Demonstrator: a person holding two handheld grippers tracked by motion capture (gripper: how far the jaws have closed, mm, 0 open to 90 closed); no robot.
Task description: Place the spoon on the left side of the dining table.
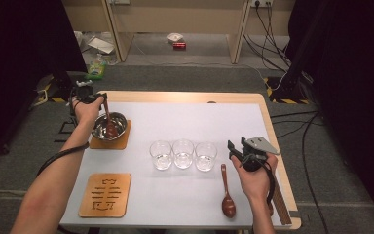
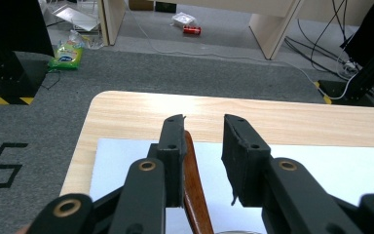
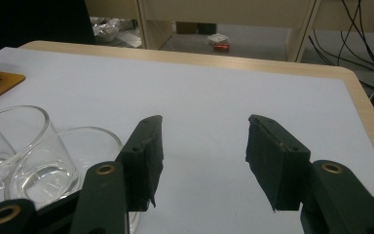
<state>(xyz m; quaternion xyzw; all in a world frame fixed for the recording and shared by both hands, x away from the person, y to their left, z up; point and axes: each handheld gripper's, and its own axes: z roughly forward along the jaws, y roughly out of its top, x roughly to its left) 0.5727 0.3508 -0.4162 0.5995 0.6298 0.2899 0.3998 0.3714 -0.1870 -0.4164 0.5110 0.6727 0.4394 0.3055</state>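
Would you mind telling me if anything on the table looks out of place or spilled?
Nothing stands out. The three glasses stand upright in a row, one spoon lies flat, the other spoon rests in the bowl on its coaster. No spill shows.

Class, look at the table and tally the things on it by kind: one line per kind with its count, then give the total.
Glasses: 3
Spoons: 2
Coasters: 2
Bowl: 1
Total: 8
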